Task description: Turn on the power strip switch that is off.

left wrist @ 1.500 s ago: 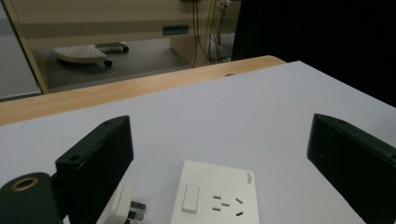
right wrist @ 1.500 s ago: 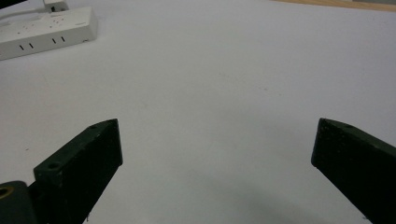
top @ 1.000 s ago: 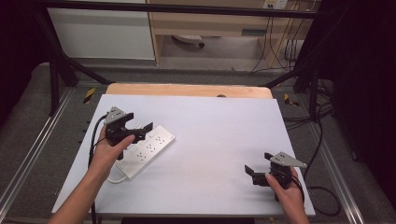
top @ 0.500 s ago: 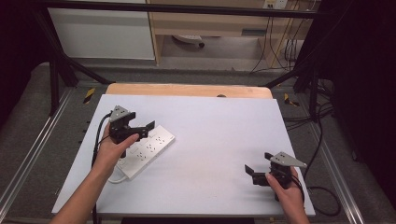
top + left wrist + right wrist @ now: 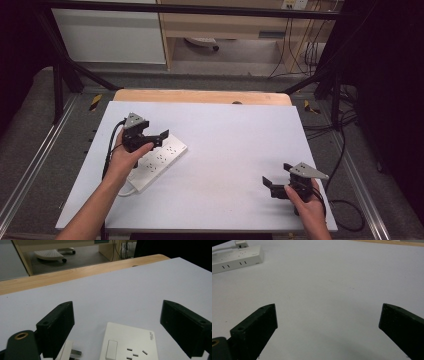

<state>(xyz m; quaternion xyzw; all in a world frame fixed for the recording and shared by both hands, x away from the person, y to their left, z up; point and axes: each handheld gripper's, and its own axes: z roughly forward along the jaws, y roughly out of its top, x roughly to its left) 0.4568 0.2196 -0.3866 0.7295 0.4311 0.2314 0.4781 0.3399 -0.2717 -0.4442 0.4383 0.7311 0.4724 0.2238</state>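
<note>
Left to right across the high view. The left gripper [image 5: 156,138], a black two-jaw tool topped by a grey three-cornered plate, hangs over the far end of the white plastic multi-socket power strip [image 5: 156,161], which lies flat and slantwise on the pale grey table top [image 5: 235,150]. Its jaws stand wide apart and have just been closing a little; nothing is pressed between them. In the left gripper view the strip's end face, with a white rocker switch [image 5: 111,350] and one socket's slots, sits low between the two jaws, nearer the right one, and apart from both. A white plug with bare metal prongs [image 5: 71,353] lies just inside the left jaw, at its base.

The step in hand, judged from this pose, is taking hold of the strip's end. To do it well, the gripper should come lower until the jaws straddle the strip's two long sides, centre the body between them, and keep the left jaw off the plug so that the prongs are not pinched. Closing squarely across the width, not on a corner, should stop the strip from swivelling on the smooth top.

The right gripper [image 5: 278,184], of the same build, hangs well apart near the table's right front; its jaws are spread wide over bare table, with the strip far beyond its left jaw [image 5: 235,258].
</note>
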